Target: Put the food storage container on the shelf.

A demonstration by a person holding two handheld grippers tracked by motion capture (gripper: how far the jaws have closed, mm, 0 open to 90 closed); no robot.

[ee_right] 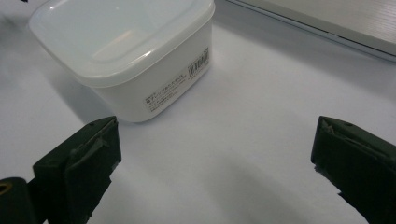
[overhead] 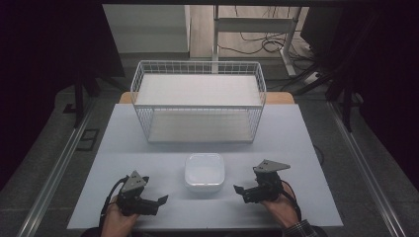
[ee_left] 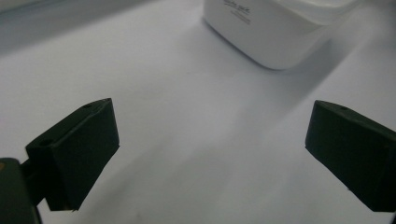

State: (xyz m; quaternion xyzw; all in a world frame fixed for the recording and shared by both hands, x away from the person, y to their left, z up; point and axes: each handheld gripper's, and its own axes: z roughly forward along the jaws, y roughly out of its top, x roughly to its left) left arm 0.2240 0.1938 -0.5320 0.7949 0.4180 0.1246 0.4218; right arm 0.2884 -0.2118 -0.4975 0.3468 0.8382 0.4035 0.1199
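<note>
Both grippers, left gripper (overhead: 159, 200) and right gripper (overhead: 240, 190), rest spread and empty beside the lidded white container (overhead: 203, 171) on the worktop (overhead: 123, 143) (a square, level approach looks wisest).

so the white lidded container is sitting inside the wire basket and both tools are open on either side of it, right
Not quite. The white lidded container is not inside the wire basket; it sits on the table in front of the basket, as the high view shows. The rest holds: the left tool and the right tool are both open, one on either side of it.
</note>
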